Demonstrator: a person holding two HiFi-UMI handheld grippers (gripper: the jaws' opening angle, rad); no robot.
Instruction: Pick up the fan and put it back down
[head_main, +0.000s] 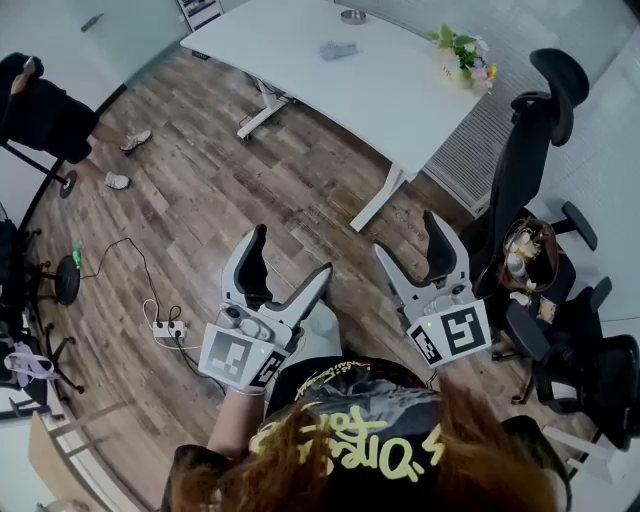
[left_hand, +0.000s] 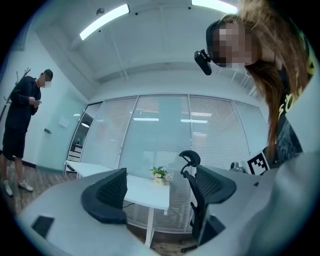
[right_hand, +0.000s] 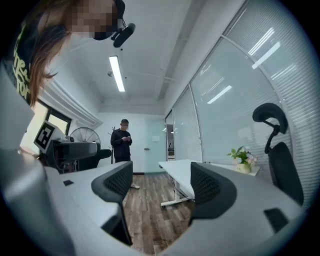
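wire-caged, the fan (right_hand: 85, 135) stood at middle left of the right gripper view, well apart, past the left gripper (left_hand: 160, 192). no other view showed it. the 2 grippers, the right gripper (right_hand: 162, 186) included, gaped wide, holding nothing. the left one seemed nearer.

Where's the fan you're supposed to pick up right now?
Only the right gripper view shows the fan: far across the room on the left, just left of the standing person.
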